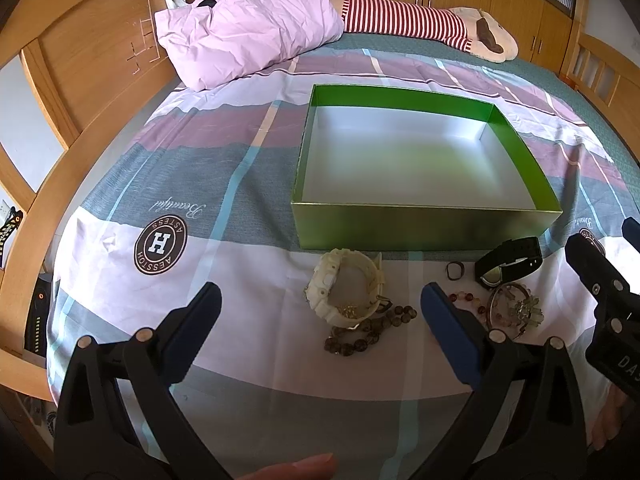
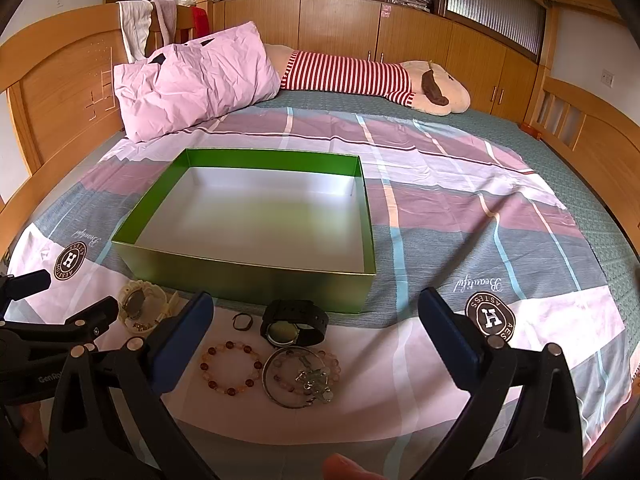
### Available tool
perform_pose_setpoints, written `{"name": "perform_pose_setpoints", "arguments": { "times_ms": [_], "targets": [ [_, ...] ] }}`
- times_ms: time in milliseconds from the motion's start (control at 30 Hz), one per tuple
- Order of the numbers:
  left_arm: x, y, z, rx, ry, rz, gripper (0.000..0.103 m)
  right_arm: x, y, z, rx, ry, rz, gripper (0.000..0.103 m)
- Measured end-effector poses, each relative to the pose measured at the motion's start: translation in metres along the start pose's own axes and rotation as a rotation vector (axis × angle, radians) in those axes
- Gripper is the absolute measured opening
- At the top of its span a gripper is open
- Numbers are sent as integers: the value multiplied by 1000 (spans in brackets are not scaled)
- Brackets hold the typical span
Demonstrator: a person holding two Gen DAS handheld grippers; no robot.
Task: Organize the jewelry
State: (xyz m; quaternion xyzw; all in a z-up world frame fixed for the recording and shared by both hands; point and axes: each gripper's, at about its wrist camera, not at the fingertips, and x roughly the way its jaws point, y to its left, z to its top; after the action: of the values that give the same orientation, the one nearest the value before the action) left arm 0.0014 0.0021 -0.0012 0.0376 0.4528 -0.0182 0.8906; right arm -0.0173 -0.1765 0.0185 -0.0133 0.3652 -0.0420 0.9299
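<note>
An empty green box (image 1: 424, 228) (image 2: 248, 282) with a white inside sits on the bed. In front of it lies the jewelry: a white watch (image 1: 344, 284) (image 2: 138, 304), a dark bead bracelet (image 1: 372, 330), a small dark ring (image 1: 454, 271) (image 2: 242, 322), a black watch (image 1: 508, 260) (image 2: 294, 322), an amber bead bracelet (image 2: 231, 368), and a metal bangle with a cross pendant (image 1: 516, 312) (image 2: 300, 380). My left gripper (image 1: 320, 304) is open just short of the white watch. My right gripper (image 2: 316, 312) is open over the black watch and bangle.
A checked sheet (image 2: 460, 200) covers the bed. A pink pillow (image 1: 248, 24) and a striped plush toy (image 2: 360, 76) lie at the far end. A wooden headboard (image 1: 80, 64) runs along the left, wooden cabinets (image 2: 340, 28) behind. A fingertip (image 1: 296, 468) shows at the bottom.
</note>
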Motion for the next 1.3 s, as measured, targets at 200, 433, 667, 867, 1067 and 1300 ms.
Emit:
{"name": "perform_pose_setpoints", "arguments": {
  "times_ms": [200,433,667,867,1067,1300],
  "targets": [
    [0,0,0,1,0,1,101,-1,-1,0,-2,-5,-3,102],
    [1,0,0,1,2,0,101,-1,-1,1,-2,-4,-3,102],
    [1,0,0,1,3,0,101,-1,-1,0,-1,-4,-1,102],
    [2,0,-1,3,6,1,101,-2,0,0,-5,-5,-1,102],
    [2,0,-2,3,6,1,101,-2,1,-1,-5,-4,-1,102],
    [2,0,-2,6,7,2,101,-2,1,-1,-7,-5,-2,102]
  ]
}}
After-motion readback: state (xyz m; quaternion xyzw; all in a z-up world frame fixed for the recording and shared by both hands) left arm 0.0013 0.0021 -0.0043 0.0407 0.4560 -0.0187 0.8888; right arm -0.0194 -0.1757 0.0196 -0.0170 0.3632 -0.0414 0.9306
